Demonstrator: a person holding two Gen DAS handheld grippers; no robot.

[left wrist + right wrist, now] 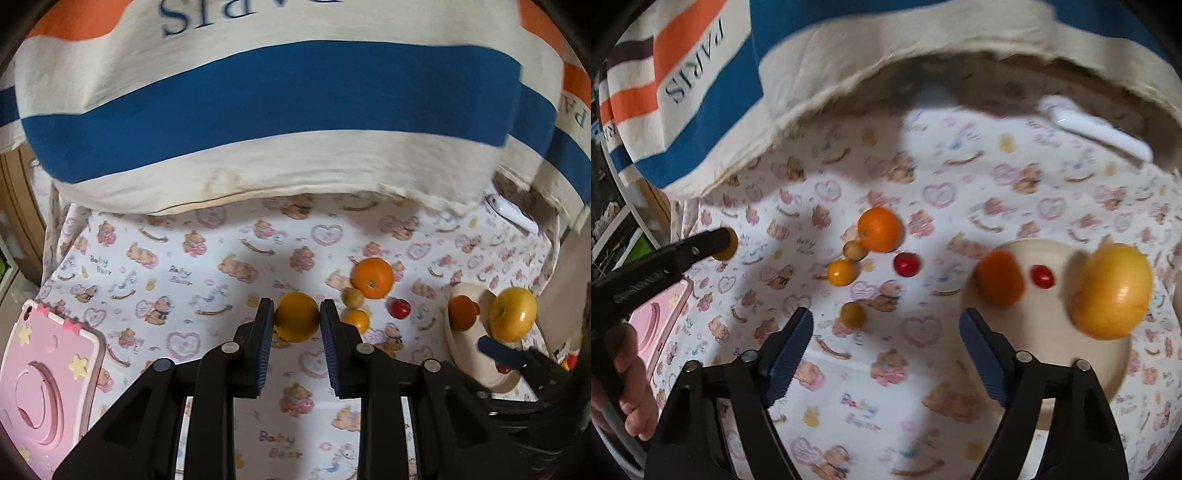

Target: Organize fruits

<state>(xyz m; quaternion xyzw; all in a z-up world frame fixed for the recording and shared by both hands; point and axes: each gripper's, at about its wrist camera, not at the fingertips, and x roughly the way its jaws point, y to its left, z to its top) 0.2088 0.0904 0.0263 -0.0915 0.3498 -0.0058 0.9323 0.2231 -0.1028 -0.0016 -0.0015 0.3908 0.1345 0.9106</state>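
Left claw [296, 317] clamping yellow fruit [296, 316]

r gripper [886, 354] jaws apart over cloth [886, 406], big yellow fruit [1112, 291] on plate [1119, 369]

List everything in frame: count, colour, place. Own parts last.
plate: 1, cream, right side of cloth.
big yellow fruit: 1, on the plate's right part.
orange fruit on plate: 1, plate's left part.
red cherry tomato: 1, on plate between those two.
large orange: 1, on cloth, centre.
small yellow-brown fruits: 3, clustered below the orange.
red fruit: 1, on cloth left of plate.
held yellow fruit: 1, between left tongs.
pink case: 1, far left.
white object: 1, top right, blurred.
tablecloth: 1, white, bear print.
striped shirt: 1, behind.
left tongs: shut on fruit.
right tongs: open, empty.
hand: 1, on left handle.
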